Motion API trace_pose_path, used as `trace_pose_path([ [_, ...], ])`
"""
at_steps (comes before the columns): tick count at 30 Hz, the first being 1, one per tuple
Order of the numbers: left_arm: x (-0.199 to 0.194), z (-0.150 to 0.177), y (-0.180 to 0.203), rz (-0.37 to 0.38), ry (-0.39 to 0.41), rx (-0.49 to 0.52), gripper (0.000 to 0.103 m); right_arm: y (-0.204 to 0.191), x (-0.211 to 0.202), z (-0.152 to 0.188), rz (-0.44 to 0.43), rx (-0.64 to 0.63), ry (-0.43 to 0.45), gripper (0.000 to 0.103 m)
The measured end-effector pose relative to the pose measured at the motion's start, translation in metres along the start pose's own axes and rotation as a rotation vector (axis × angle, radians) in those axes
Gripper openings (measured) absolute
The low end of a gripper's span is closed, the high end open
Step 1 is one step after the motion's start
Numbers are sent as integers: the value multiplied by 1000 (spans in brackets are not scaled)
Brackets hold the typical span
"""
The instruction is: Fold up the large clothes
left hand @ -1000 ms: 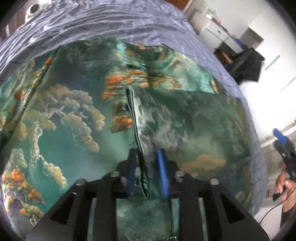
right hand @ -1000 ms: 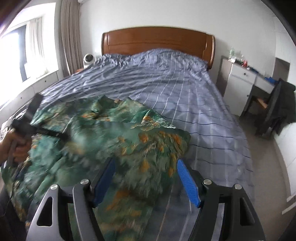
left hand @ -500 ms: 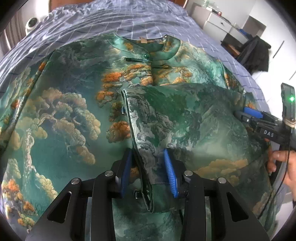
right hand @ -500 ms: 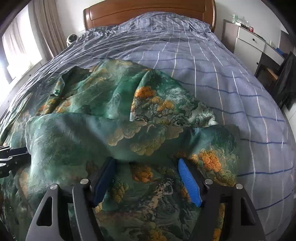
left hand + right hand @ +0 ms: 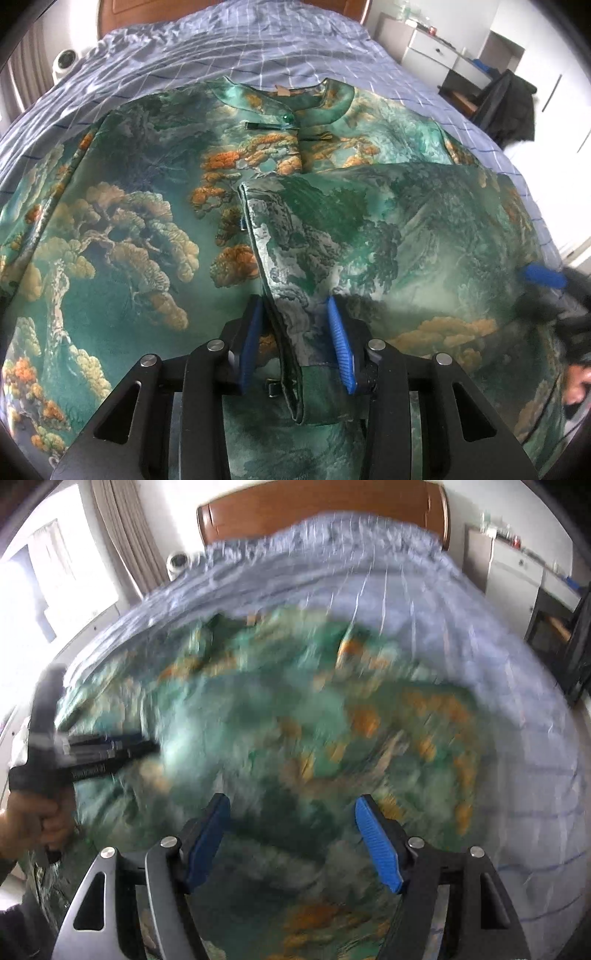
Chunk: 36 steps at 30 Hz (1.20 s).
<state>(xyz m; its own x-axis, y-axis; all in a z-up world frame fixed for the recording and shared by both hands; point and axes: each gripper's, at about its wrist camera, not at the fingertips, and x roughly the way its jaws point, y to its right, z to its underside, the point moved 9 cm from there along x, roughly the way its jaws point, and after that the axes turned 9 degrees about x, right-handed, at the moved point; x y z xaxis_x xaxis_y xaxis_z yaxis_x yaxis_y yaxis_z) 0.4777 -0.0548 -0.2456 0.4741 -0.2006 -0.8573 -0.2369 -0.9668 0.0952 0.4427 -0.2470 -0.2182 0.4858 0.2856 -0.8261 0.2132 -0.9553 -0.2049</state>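
We count one robe [image 5: 155,258] on one bed [image 5: 207,48]; left tongs [image 5: 295,339] straddle its folded edge, unclamped, right tongs [image 5: 295,842] gape empty; only the right view shows curtains [image 5: 125,535].

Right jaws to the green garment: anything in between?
Nothing visible. The right gripper hangs open directly over the green printed garment, only fabric beneath it. That view is motion-blurred. The left gripper sits off at the folded-over edge, clear of the path.
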Motion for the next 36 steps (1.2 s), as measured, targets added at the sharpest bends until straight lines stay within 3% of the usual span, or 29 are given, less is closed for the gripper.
trace_pose_path([
  [6,-4,1,0,-9,13,9,42,8,34,6,46,41,-41,73],
  [10,-26,9,-1,-37,34,8,70,2,20,5,69,14,-16,73],
  [13,-49,21,2,-30,61,23,80,1,-2,8,81,23,22,73],
  [16,-69,41,6,-58,64,53,81,-3,-30,14,84,32,64,79],
  [23,-105,85,8,-108,77,60,84,-26,-94,43,61,47,158,79],
  [29,-121,99,-1,-166,83,72,85,-61,-117,76,60,-5,177,79],
  [36,-136,108,-23,-174,101,-7,86,-94,-124,109,37,-47,170,79],
])
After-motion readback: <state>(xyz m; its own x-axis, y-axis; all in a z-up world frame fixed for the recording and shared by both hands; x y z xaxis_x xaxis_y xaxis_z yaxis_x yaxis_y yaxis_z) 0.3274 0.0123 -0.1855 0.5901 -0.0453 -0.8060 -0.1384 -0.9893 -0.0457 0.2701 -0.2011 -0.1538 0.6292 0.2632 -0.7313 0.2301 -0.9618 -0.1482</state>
